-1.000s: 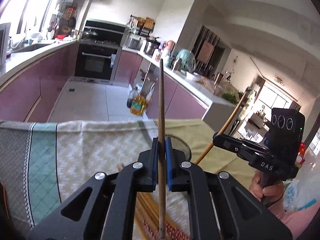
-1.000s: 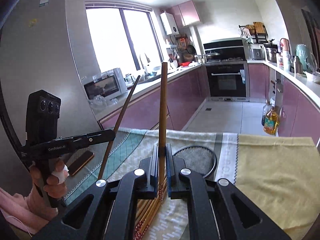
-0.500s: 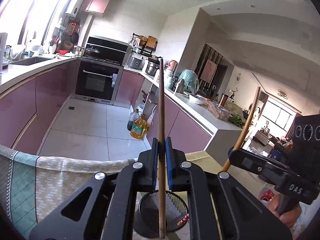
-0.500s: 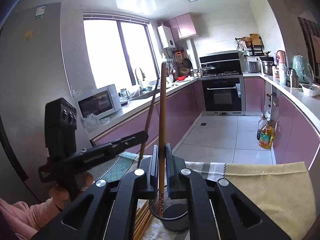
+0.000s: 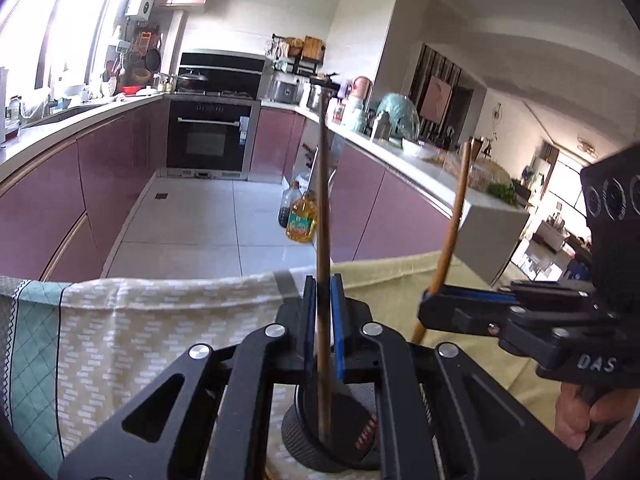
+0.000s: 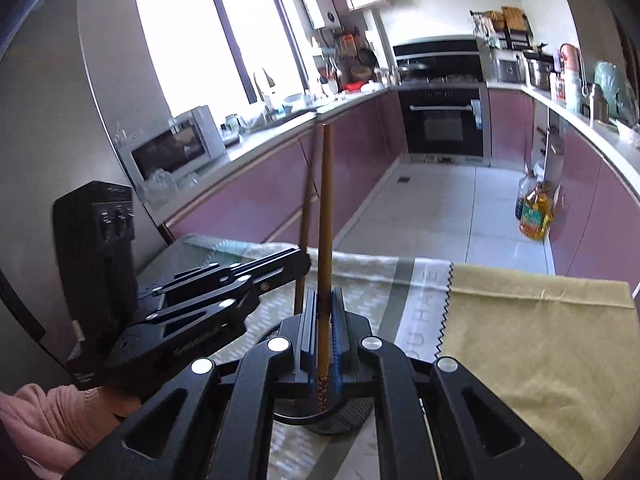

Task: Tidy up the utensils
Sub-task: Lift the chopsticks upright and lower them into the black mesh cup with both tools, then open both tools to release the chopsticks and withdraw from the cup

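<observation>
Kitchen tbl, cloth point(image 5: 160, 320): both jaws clenched on upright chopsticks, L point(image 5: 322, 200) & R point(image 6: 325, 220), over mesh holder point(image 5: 320, 444).

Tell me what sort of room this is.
A home kitchen: built-in oven under a hob, purple cabinets beneath a long counter, and a microwave beside the window.

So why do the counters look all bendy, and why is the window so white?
Left wrist view: the fisheye lens bows the purple cabinets and darkens the corners; the chopstick is slightly blurred. Right wrist view: daylight overexposes the window to plain white, the counter curves the same way, and the other chopstick looks sharper.
</observation>
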A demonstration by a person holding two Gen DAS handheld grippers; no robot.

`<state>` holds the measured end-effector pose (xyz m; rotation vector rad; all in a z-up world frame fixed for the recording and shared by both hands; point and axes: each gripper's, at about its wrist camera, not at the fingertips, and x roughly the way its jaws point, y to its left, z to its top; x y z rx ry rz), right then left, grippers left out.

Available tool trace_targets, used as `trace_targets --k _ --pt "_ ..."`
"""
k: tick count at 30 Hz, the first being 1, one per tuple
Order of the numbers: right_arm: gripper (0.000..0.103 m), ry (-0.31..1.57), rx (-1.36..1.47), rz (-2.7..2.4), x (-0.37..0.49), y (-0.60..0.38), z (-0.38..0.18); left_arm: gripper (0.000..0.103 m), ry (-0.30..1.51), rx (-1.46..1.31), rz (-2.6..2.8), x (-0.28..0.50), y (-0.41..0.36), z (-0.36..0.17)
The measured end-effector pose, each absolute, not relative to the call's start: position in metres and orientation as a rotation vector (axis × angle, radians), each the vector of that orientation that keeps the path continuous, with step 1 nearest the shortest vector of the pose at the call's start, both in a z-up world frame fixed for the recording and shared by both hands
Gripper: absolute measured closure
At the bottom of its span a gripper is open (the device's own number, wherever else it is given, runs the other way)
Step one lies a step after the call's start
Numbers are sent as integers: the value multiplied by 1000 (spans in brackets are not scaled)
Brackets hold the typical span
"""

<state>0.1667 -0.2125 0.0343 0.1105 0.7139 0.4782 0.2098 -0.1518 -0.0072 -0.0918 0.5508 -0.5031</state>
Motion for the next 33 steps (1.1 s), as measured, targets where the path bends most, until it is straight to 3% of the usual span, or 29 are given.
trace_targets --k 3,5,6,13,17,24,33 --pt "92 740 121 452 178 -211 26 89 584 -66 -496 212 -149 -16" --pt "80 734 137 421 181 -214 20 73 605 -58 -495 210 -146 -18" --pt "72 726 147 412 182 -216 20 71 599 -56 -485 208 -143 -17" --pt "66 654 169 401 156 -220 27 61 546 -32 -492 176 -107 1" --pt "60 635 143 456 128 -211 28 50 540 23 -487 148 -89 4" --pt "55 681 82 548 88 -178 0 46 654 90 -482 110 -63 -26" --pt "58 795 76 574 75 -150 -34 46 814 81 -444 89 -37 -80"
